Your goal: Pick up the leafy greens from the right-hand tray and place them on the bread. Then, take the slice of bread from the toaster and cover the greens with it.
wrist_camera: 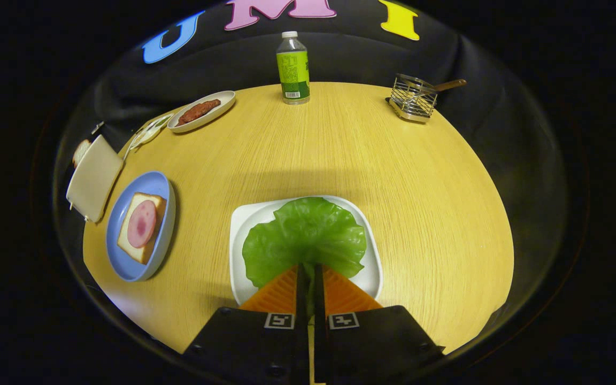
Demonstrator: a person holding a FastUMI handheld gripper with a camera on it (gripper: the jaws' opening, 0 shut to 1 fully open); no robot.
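Gripper view: the gripper [308, 275] has its orange fingers [278, 294] pinched nearly together on the near edge of the leafy greens [305, 238], which lie on the white tray [241, 224] at 12 o'clock just ahead. At 10 o'clock sits the blue plate [121, 262] holding bread [126, 243] topped with ham, the toaster [94, 179] just beyond it; a green bottle [293, 67] stands far off at 12 o'clock.

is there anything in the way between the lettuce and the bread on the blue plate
Nothing visible. The fingers are closed on the near edge of the lettuce over the white tray. Only bare table lies between it and the bread with its meat slice on the blue plate.
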